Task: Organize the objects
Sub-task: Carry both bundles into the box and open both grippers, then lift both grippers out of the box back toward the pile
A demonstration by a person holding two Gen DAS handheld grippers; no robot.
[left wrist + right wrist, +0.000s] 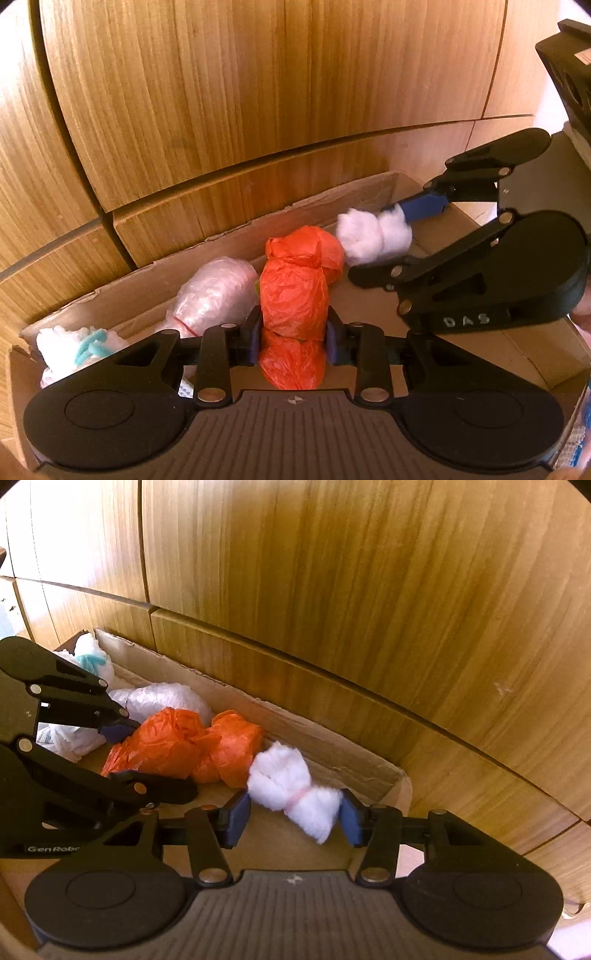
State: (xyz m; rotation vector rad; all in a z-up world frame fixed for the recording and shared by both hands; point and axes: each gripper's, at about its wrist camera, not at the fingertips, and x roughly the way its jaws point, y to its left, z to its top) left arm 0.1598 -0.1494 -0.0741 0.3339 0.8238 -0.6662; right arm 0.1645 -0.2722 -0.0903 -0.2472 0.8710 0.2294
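Crowding the cardboard box (258, 229): orange bag (293, 295), cotton bundle (295, 794).

Both wrist views look closely into one cardboard box (229, 236).

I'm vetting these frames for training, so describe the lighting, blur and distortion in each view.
Left wrist view: warm light, strong fisheye bending of the wooden cabinet seams; the white cotton bundle looks slightly blurred and washed out, while the orange bag in the left tongs is sharp. Right wrist view: the same barrel distortion and dark corners; the cardboard box wall is shaded.
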